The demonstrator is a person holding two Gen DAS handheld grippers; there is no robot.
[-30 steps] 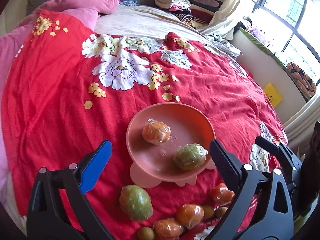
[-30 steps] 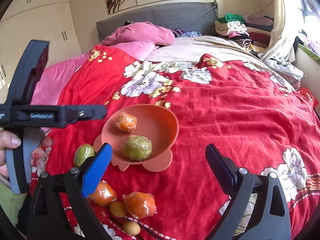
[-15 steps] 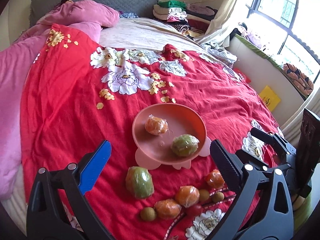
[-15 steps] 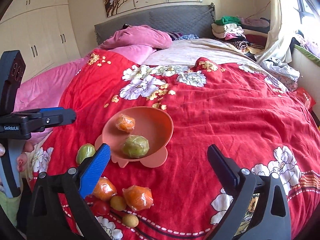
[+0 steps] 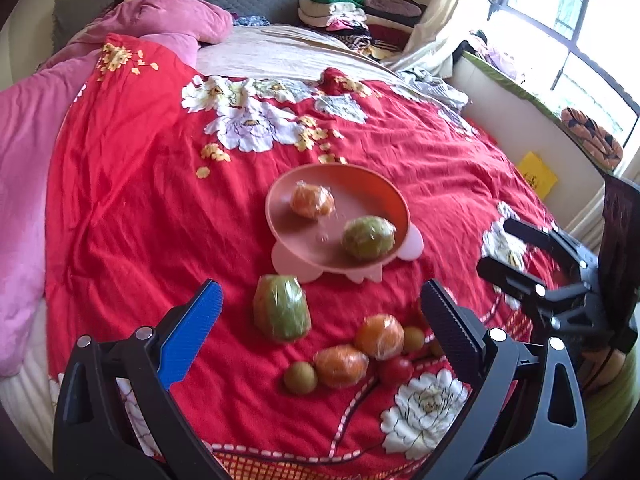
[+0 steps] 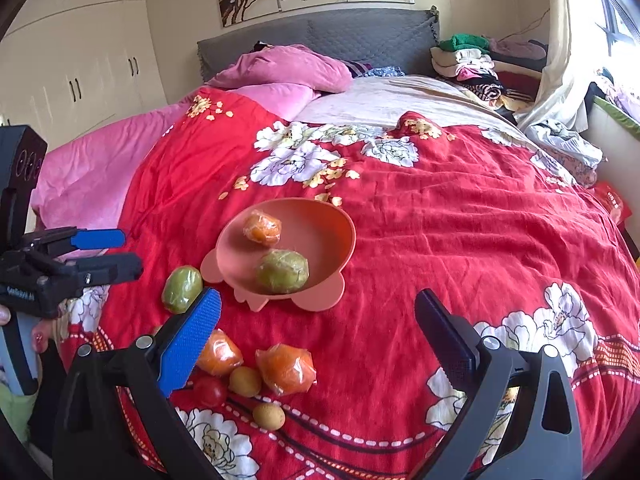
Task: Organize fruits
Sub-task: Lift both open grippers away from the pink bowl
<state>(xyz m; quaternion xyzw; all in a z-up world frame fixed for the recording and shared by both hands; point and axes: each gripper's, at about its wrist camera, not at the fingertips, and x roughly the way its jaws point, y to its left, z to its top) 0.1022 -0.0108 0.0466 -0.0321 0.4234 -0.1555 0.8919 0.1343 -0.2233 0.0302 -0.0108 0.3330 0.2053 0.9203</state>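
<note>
A salmon footed bowl [image 5: 360,188] [image 6: 316,228] stands on the red flowered bedspread and holds a wrapped orange [image 5: 312,202] [image 6: 262,227] and a wrapped green fruit [image 5: 368,238] [image 6: 282,272]. Another green fruit [image 5: 282,307] [image 6: 182,289] lies on the bedspread just in front of the bowl. Nearer me sit two wrapped oranges [image 5: 379,336] [image 6: 286,368], small yellowish fruits [image 5: 301,378] [image 6: 245,381] and a cherry tomato [image 5: 396,370] [image 6: 210,391]. My left gripper [image 5: 320,292] hovers open above the loose fruit, holding nothing. My right gripper [image 6: 316,294] is open and empty, short of the bowl.
Pink pillows [image 6: 288,66] and a grey headboard [image 6: 360,36] lie at the far end. Folded clothes [image 5: 340,10] are stacked at the back right. A low ledge [image 5: 532,136] runs under the window on the right, and white wardrobes [image 6: 80,64] stand on the left.
Both grippers have drawn back and up from the bowl, so more of the loose fruit on the bedspread shows. Both stay open; no fruit has moved.
</note>
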